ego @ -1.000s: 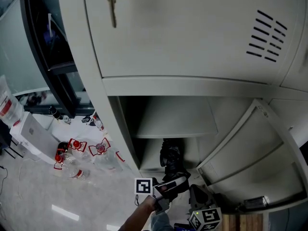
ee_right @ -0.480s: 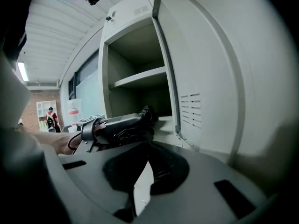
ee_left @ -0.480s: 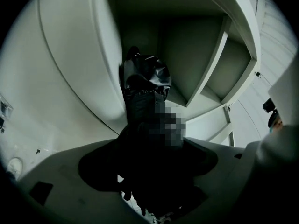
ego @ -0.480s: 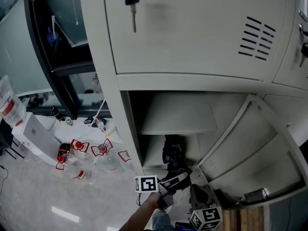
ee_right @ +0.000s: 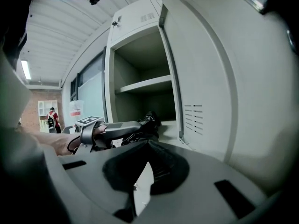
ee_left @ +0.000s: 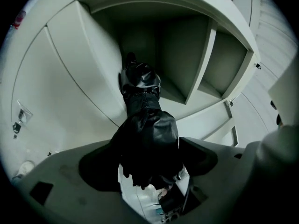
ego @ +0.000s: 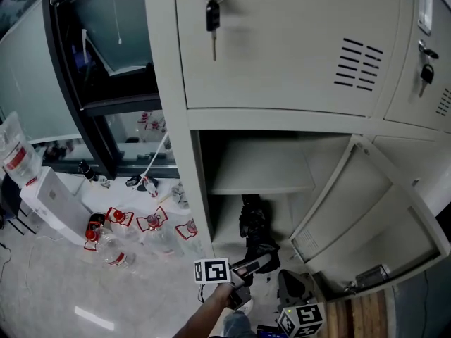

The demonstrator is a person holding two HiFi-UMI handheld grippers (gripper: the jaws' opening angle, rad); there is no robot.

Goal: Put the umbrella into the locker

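A black folded umbrella (ego: 251, 220) lies lengthwise in the lower compartment of the open grey locker (ego: 184, 146), under its shelf (ego: 261, 169). My left gripper (ego: 258, 260) is level at the locker mouth. In the left gripper view the umbrella (ee_left: 140, 85) runs into the locker. Its near end is between the jaws of the left gripper (ee_left: 150, 158), which have just been opening and now stand wide. My right gripper (ego: 289, 282) hangs lower right by the open door (ego: 366, 210). In its own view the right gripper (ee_right: 148, 146) is shut and empty, and the umbrella (ee_right: 150, 120) is ahead.
A key (ego: 213, 18) hangs in the upper door's lock. Several red-labelled bottles (ego: 113, 231) and a white box (ego: 56, 199) sit on the floor to the left. A wooden surface (ego: 356, 322) is at the bottom right. A person (ee_right: 51, 118) stands far off.
The head view has tilted, so the upper door and its key sit lower in the picture. The left gripper stays at the umbrella's near end and has rolled slightly. The umbrella has not moved.
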